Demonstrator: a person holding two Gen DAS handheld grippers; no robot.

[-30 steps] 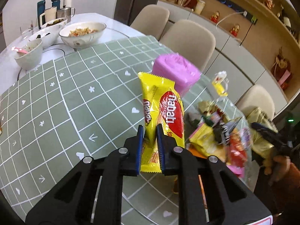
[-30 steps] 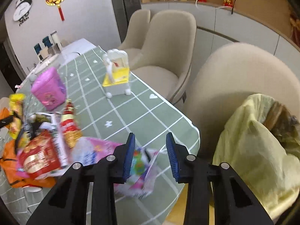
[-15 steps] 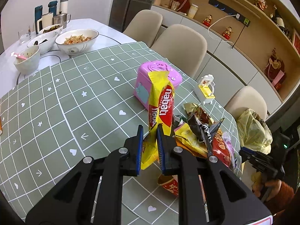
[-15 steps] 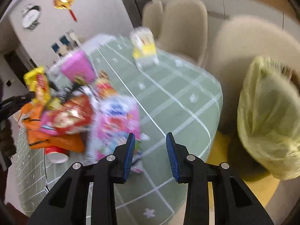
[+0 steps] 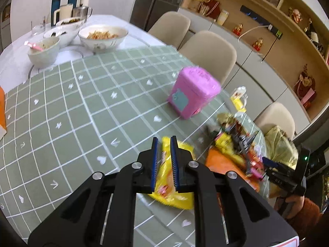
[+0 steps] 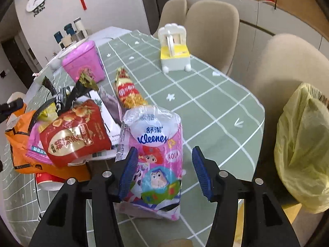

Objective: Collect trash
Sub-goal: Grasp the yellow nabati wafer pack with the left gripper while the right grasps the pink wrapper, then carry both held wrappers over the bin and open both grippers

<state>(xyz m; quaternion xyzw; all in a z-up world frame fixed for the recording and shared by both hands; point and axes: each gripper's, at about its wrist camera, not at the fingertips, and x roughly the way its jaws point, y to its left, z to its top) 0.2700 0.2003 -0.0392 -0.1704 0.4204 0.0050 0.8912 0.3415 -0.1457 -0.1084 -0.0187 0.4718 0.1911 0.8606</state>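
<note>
My left gripper (image 5: 163, 160) has let its jaws part a little; the yellow Nabati wafer wrapper (image 5: 176, 185) lies blurred between and below them over the green checked cloth. A heap of snack wrappers (image 5: 236, 142) lies to its right. My right gripper (image 6: 163, 169) is open wide around a pink Kleenex tissue pack (image 6: 157, 154) that lies on the table; the jaws do not touch it. A red snack bag (image 6: 72, 133) and an orange bag (image 6: 18, 144) lie left of it. A yellow-green trash bag (image 6: 302, 144) hangs off the table's right edge.
A pink box (image 5: 194, 92) and a yellow-white toy holder (image 6: 174, 49) stand on the cloth. Bowls of food (image 5: 102, 36) and mugs sit at the far end. Beige chairs (image 6: 211, 26) line the right side. A red paper cup (image 6: 46, 182) lies under the heap.
The left gripper dropped toward the table, its jaws parted slightly and the yellow wrapper slid down. The right gripper opened wide and closed in on the Kleenex pack.
</note>
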